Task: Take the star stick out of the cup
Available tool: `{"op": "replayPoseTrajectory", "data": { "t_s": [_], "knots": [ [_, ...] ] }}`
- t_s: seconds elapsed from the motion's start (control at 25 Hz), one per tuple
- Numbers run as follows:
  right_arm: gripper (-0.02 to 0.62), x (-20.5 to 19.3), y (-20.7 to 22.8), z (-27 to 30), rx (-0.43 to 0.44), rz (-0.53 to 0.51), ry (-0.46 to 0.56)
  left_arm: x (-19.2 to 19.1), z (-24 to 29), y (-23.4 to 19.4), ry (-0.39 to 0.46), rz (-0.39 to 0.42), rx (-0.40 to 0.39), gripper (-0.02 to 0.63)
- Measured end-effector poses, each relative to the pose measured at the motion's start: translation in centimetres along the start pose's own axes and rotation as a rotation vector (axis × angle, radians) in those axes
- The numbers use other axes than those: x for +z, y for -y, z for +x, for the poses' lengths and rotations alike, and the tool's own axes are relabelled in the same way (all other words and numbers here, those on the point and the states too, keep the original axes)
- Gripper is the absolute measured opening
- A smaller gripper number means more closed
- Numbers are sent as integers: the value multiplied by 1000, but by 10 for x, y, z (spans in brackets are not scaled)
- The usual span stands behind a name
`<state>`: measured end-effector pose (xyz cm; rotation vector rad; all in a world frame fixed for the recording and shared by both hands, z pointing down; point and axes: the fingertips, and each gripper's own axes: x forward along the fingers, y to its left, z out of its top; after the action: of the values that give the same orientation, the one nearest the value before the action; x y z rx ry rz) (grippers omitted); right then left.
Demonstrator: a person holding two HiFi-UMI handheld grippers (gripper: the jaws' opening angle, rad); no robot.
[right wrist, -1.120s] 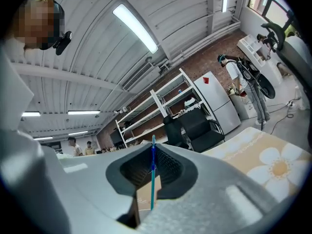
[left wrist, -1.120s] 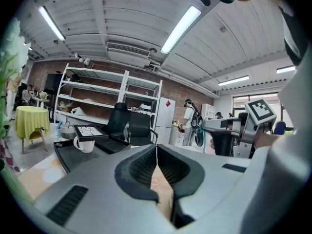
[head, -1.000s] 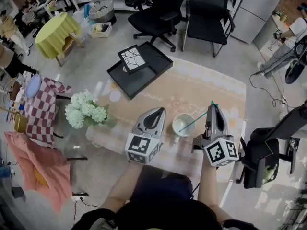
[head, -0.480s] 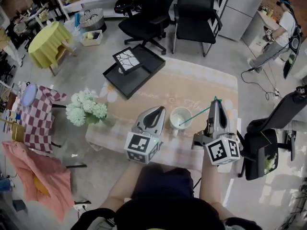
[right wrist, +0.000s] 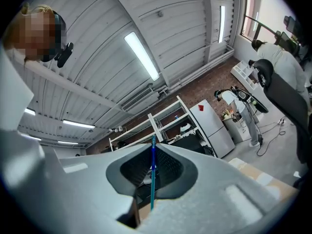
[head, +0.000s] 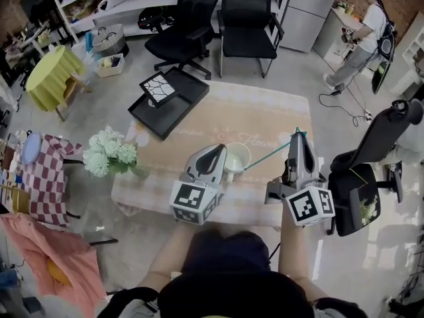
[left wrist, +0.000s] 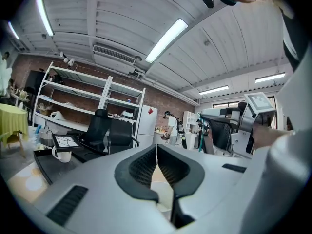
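A white cup [head: 237, 156] stands on the beige-clothed table [head: 265, 114]. A thin teal star stick [head: 268, 154] slants from the cup's near right rim up to my right gripper [head: 297, 136], which is shut on its upper end. The stick [right wrist: 152, 179] runs straight up between the closed pads in the right gripper view. My left gripper [head: 217, 151] hovers at the cup's left edge with its jaws shut and nothing between the tips. In the left gripper view the cup [left wrist: 163, 199] shows pale behind the closed left gripper [left wrist: 156, 152].
A black tray [head: 182, 105] holding a framed cracked-pattern tile [head: 158, 88] lies at the table's far left. White flowers [head: 106, 154] stand off the left edge. Office chairs [head: 245, 18] stand behind, another chair [head: 371, 171] to the right. A person [head: 361, 38] stands far right.
The right gripper has drawn the stick up and rightward, and its lower end has gone from the cup's middle to its near rim. The left gripper now overlaps the cup's left edge.
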<state>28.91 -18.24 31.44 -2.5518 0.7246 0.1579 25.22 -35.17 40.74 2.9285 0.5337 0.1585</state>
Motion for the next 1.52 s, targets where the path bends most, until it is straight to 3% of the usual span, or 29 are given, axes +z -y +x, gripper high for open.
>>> {"op": "replayPoseTrajectory", "data": {
  "t_s": [0.24,0.84,1.2,1.52],
  "knots": [
    [17,16,12,-24,-48,-22,29,1,5,24,0,8,-56,12],
    [17,23,72,-99,-265,-47,56,-18,30,96,-39,15,-225,12],
    [17,2,96,-128,-358,-62,34,-34,35,110,-61,-6,-248,12],
    [17,-18,101,-131,-371,-67,3,-47,31,103,-82,-9,-226,12]
  ]
}}
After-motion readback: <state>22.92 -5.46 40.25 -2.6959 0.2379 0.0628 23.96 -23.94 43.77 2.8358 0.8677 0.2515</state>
